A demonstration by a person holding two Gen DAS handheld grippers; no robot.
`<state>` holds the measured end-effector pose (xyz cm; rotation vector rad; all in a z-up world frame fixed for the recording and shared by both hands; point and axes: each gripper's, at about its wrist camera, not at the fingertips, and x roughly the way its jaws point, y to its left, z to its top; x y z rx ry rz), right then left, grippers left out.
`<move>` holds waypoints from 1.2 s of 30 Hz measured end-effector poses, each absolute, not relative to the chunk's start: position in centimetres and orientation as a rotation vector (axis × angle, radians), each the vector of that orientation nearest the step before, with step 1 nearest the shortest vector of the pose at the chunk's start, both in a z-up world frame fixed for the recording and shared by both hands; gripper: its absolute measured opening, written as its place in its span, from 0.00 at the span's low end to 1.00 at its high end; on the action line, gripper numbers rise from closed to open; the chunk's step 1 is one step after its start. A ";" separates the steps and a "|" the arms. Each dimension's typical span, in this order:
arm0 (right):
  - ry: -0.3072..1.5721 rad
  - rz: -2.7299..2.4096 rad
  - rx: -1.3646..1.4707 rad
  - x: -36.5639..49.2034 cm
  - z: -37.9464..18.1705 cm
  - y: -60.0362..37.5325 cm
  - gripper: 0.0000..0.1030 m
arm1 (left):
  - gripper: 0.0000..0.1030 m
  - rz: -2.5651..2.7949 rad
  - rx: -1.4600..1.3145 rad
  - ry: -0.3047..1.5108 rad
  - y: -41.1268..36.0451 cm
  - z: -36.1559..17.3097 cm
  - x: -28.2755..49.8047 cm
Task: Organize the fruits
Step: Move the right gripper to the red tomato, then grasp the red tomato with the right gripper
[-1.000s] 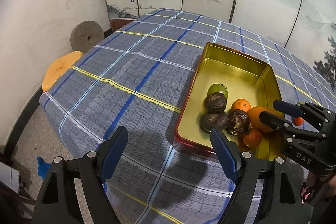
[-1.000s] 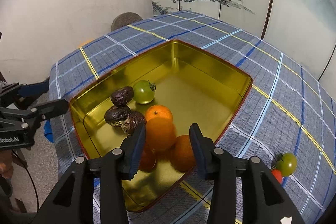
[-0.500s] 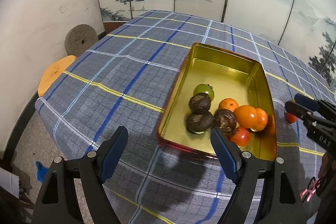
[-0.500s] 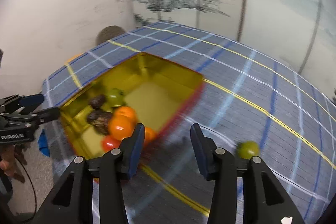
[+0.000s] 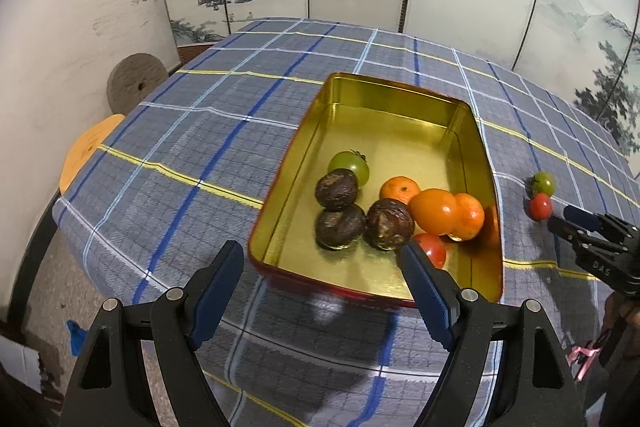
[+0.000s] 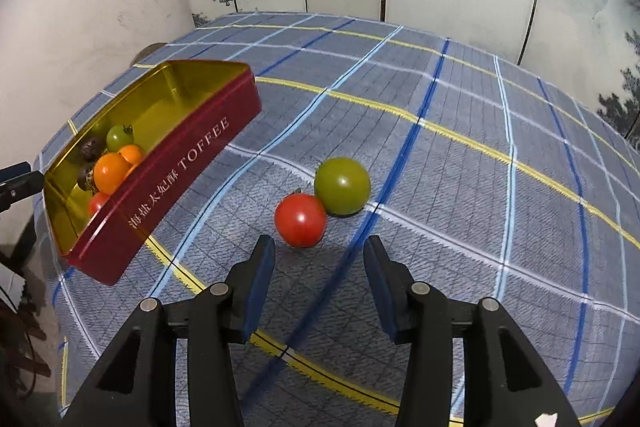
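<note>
Two tomatoes remain outside the tin [image 6: 192, 163]; we centre the empty, part-open right gripper [image 6: 320, 263] on the red tomato [image 6: 300, 221], avoiding the green tomato [image 6: 342, 185].

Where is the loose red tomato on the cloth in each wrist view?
Left wrist: red tomato far right, on the cloth outside the tin, just below the green tomato.
Right wrist: red tomato centre, just ahead of the open right tongs.
Shared landmark: the gold-lined toffee tin.
</note>
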<state>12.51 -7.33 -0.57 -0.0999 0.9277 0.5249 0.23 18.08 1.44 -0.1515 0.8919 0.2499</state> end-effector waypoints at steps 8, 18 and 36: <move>0.918 0.531 -0.124 13.4 -1.5 -5.4 0.42 | 0.79 0.224 -0.129 0.902 17.2 1.2 0.8; 0.904 0.506 -0.156 13.7 -2.3 -4.0 0.35 | 0.79 0.190 -0.114 0.908 15.5 1.3 1.4; 0.867 0.462 -0.105 13.0 -1.0 -8.0 0.28 | 0.79 0.063 -0.068 0.914 9.1 1.6 3.7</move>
